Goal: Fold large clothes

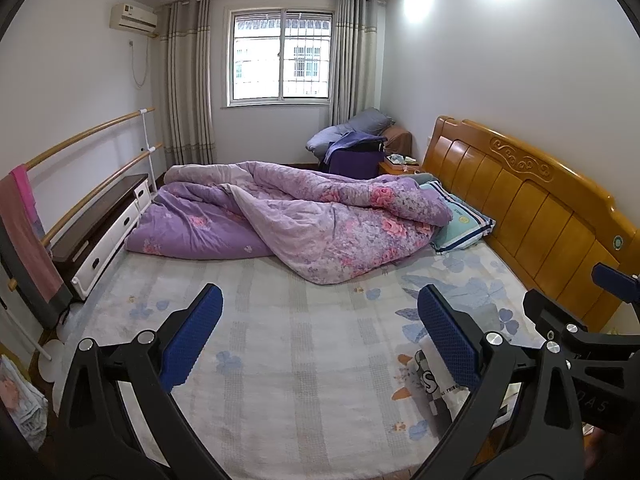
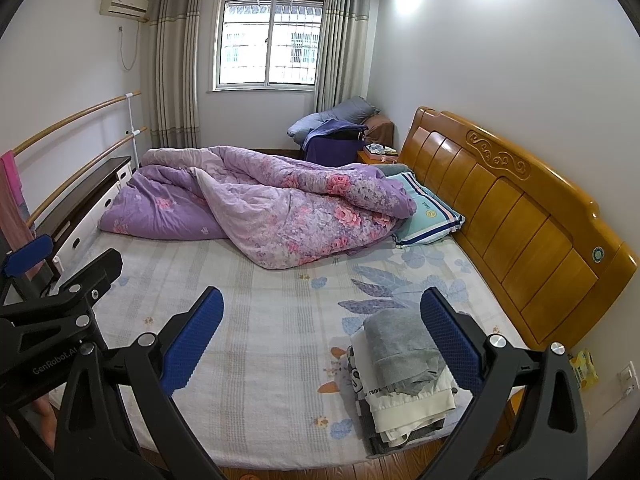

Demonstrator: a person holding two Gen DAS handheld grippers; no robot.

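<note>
- Both tongs spread wide and empty: left tongs [image 1: 320,336] and right tongs [image 2: 322,338], side by side in the air at the near edge of the bed [image 2: 256,320].
- Clothes pile [image 2: 404,372] on the bed at 4 o'clock in the right view, just inside the near edge and close to the headboard [image 2: 508,216]; grey piece on top, cream and checked pieces under it. Half hidden behind a tong finger at 4 o'clock in the left view.
- Likely step: very start, nothing lifted or spread yet; folds already in the pile, so hard to tell which pieces need work.
- Next move, as a guess: right tongs down to the top grey piece, pinch one layer only, then carry it toward 9 o'clock onto the bare sheet.
- Open room: wide flat stretch of sheet from centre to 8 o'clock, good for laying a large piece out.
- Limits: rumpled purple quilt [image 2: 280,200] across 12 o'clock, pillow [image 2: 428,216] at 1 o'clock, hard headboard along 2 to 3 o'clock.
- Near edge at 6 o'clock drops to wooden floor [image 2: 304,468]; risk of the pile sliding off if tugged that way.
- Drawer unit [image 1: 104,232] tight against the bed at 9 o'clock.
</note>
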